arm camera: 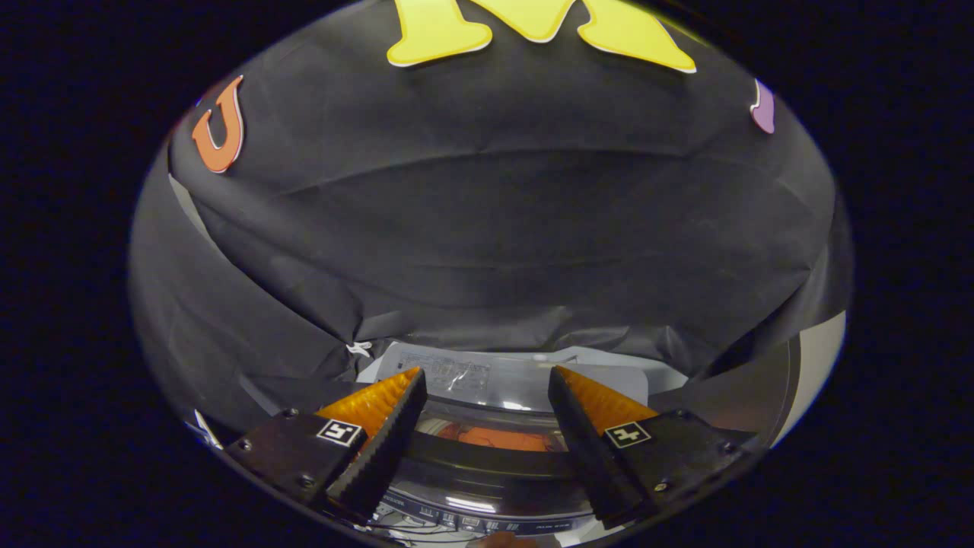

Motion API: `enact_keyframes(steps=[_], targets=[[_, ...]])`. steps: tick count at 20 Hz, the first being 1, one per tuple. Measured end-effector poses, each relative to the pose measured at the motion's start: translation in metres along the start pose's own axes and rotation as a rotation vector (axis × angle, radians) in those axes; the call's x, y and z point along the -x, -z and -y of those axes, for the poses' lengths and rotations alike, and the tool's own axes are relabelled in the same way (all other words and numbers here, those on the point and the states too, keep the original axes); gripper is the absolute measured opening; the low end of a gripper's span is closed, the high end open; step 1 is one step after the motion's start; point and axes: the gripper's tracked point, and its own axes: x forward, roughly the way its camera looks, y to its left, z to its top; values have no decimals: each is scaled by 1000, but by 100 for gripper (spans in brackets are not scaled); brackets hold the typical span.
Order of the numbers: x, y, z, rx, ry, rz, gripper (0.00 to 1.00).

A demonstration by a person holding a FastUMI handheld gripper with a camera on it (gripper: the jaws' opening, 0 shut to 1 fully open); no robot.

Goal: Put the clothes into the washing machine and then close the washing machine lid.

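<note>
- Washing machine (487, 449) sits below and just ahead of the fingers, lid (502, 380) raised.
- Orange clothes (494, 438) lie inside the drum.
- Hand-held gripper (487, 388) spread wide, holding nothing.

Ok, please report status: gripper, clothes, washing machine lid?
Gripper open, holding nothing. Orange clothes seen through washing machine lid, below the fingers. Lid looks down.
</note>
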Motion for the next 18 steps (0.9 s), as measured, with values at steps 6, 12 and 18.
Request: enact_keyframes(steps=[6, 12, 18], targets=[[2, 6, 0, -2, 8, 6, 100], [2, 9, -1, -2, 13, 19, 100], [4, 19, -6, -34, 5, 2, 100]])
